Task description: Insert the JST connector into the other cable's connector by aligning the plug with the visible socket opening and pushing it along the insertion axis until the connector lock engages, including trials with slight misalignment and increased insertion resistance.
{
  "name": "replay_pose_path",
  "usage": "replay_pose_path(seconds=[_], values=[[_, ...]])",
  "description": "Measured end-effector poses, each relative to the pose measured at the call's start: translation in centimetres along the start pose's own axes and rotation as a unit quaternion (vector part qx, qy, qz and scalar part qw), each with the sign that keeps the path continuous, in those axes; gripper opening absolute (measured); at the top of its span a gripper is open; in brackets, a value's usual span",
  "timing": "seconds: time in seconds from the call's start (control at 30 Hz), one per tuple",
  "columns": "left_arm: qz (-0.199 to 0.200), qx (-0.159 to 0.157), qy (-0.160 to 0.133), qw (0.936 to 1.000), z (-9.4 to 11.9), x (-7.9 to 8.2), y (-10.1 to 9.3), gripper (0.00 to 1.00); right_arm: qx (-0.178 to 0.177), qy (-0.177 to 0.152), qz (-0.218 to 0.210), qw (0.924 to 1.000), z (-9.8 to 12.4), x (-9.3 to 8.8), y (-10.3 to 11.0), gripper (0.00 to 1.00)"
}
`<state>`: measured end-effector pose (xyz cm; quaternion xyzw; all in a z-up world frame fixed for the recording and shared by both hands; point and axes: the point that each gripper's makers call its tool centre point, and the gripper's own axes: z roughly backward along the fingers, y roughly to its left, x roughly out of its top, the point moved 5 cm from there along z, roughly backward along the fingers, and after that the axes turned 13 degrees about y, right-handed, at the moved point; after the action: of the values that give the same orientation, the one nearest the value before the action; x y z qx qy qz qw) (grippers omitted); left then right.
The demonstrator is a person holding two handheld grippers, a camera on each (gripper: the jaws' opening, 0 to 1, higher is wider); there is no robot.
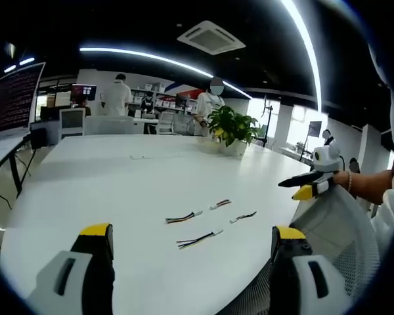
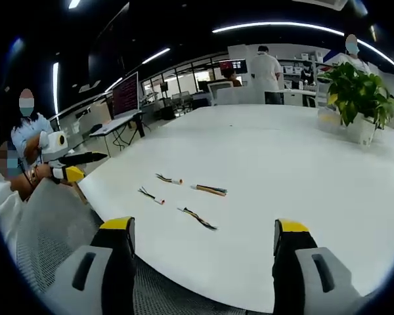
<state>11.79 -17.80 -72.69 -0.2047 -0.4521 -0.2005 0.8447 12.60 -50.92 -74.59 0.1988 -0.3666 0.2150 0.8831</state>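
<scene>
Several short multicoloured JST cables with white connectors lie loose on the white table [image 1: 118, 177]. In the left gripper view one cable [image 1: 184, 217] lies mid-table, another [image 1: 198, 239] nearer me, and two more [image 1: 220, 204] [image 1: 243, 216] to the right. My left gripper [image 1: 193, 233] hangs open above the table's near edge, holding nothing. In the right gripper view the same cables [image 2: 169, 178] [image 2: 210, 189] [image 2: 150, 195] [image 2: 198, 218] lie ahead of my right gripper [image 2: 203, 226], which is open and empty. Each gripper shows in the other's view, hand-held: right gripper [image 1: 310, 187], left gripper [image 2: 69, 172].
A potted plant [image 1: 233, 128] [image 2: 361, 92] stands at the table's far side. A grey mesh chair back [image 1: 335, 230] [image 2: 52, 230] sits at the near table edge. People stand by desks in the background. A dark monitor [image 1: 13, 98] is off to the left.
</scene>
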Motion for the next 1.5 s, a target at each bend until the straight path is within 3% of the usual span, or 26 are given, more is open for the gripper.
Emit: replay_pose_path(seconds=[0.57,0.83,0.93,1.03,1.17,1.5], values=[[0.012,0.002,-0.005,0.9999,0.06,0.05,0.36,0.99,0.008,0.005,-0.004,0.9999,-0.13,-0.20,-0.03,0.85],[0.014,-0.004,0.004,0.9999,-0.09,-0.12,0.22,0.99,0.008,0.010,0.002,0.9999,-0.19,-0.31,-0.16,0.86],[0.023,-0.010,0.021,0.9995,-0.31,-0.37,0.13,1.00,0.009,0.009,0.000,0.9999,-0.18,-0.31,-0.12,0.85],[0.012,0.001,0.003,0.9999,0.00,0.02,0.30,1.00,0.011,0.011,0.000,0.9999,-0.18,-0.32,0.01,0.85],[0.016,0.000,0.019,0.9997,-0.20,-0.36,0.34,1.00,0.013,0.013,0.001,0.9998,-0.24,-0.35,0.09,0.85],[0.016,-0.002,0.013,0.9998,-0.25,-0.19,0.28,1.00,0.014,0.009,-0.003,0.9999,-0.24,-0.29,-0.06,0.85]])
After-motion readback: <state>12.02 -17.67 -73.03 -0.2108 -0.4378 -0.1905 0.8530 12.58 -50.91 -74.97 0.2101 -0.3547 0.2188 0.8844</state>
